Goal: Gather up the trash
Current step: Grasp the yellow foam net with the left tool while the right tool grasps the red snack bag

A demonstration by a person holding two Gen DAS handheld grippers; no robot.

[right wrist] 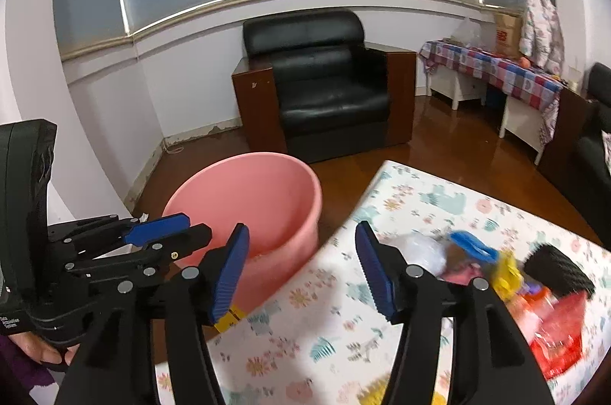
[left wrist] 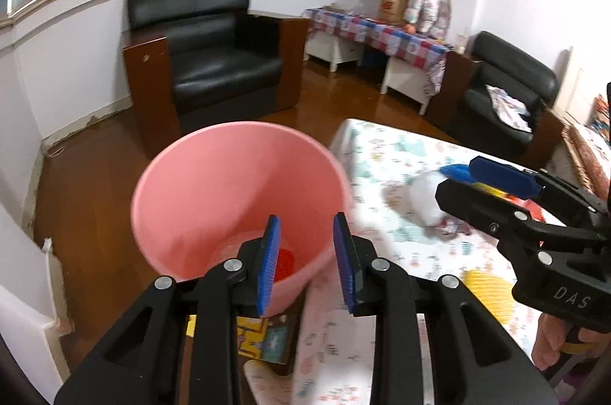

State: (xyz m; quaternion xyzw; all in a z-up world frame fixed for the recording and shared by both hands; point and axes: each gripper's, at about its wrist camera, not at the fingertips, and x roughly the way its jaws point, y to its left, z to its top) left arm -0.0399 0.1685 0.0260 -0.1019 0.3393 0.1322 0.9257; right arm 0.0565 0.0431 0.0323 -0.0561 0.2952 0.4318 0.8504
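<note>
Both hand-held grippers, left (left wrist: 307, 260) and right (right wrist: 301, 275), were open and empty, trash pile (right wrist: 508, 275) sat on the counter (right wrist: 305, 336) beside the pink bin (right wrist: 244, 199), so you risked knocking stuff off reaching in.

I see a pink bin (left wrist: 236, 191) of smooth plastic with a soft sheen. My grippers' (left wrist: 307, 263) arms are matt black plastic with bright metal rivets, and their pads (right wrist: 233, 275) are ribbed blue plastic. The table (right wrist: 305, 336) wears a printed cloth, matt. The floor (left wrist: 95, 183) is glossy brown wood. The armchair (right wrist: 328, 92) looks like shiny black leather with polished wood sides.
</note>
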